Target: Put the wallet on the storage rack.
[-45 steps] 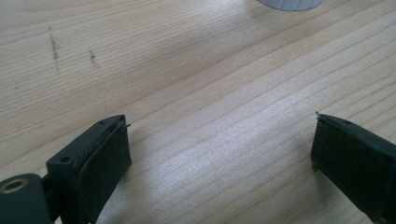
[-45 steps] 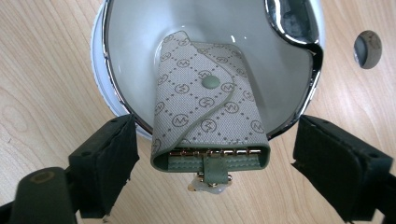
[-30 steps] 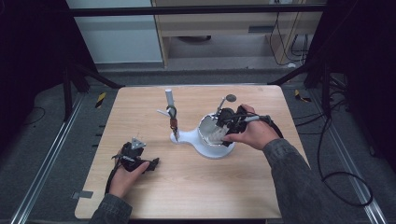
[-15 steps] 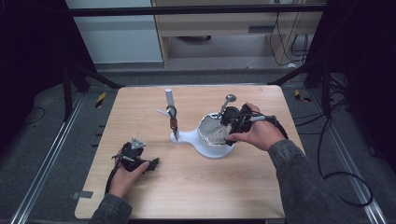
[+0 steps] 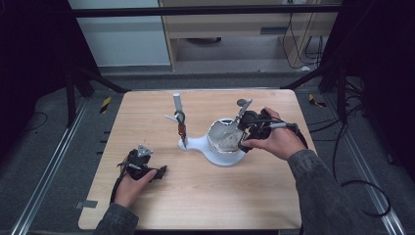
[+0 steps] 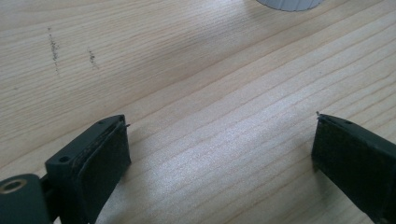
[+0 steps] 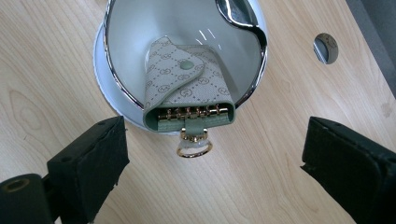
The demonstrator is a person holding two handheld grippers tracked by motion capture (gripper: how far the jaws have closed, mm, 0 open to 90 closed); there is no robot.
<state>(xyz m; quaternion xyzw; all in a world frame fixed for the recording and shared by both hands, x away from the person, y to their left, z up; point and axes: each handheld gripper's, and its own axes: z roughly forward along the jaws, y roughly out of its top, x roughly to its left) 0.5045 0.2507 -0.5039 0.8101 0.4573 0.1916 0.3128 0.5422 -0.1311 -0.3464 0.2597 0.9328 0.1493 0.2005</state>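
Observation:
A patterned cream and green key case (image 7: 187,88) lies in a white dish with a chrome rim (image 7: 112,70), its gold ring (image 7: 194,148) hanging over the rim. My right gripper (image 7: 215,154) hovers just off the dish's edge, open. Its jaws have just been opening and nothing is pressed between them. In the high view the key case (image 5: 226,142) sits in the dish (image 5: 211,139), with the right gripper (image 5: 243,136) at its right side. My left gripper (image 5: 159,172) rests on the table at the front left, open over bare wood (image 6: 222,140).
The dish belongs to a white stand (image 5: 195,144) with an upright post (image 5: 177,103) and a small hanging piece (image 5: 181,129). A round cable hole (image 5: 242,103) lies in the wooden table behind the dish. The stand's edge (image 6: 289,3) shows at the top of the left gripper view.
My right hand and gripper have drawn a little to the right, away from the dish. The left hand has not moved.

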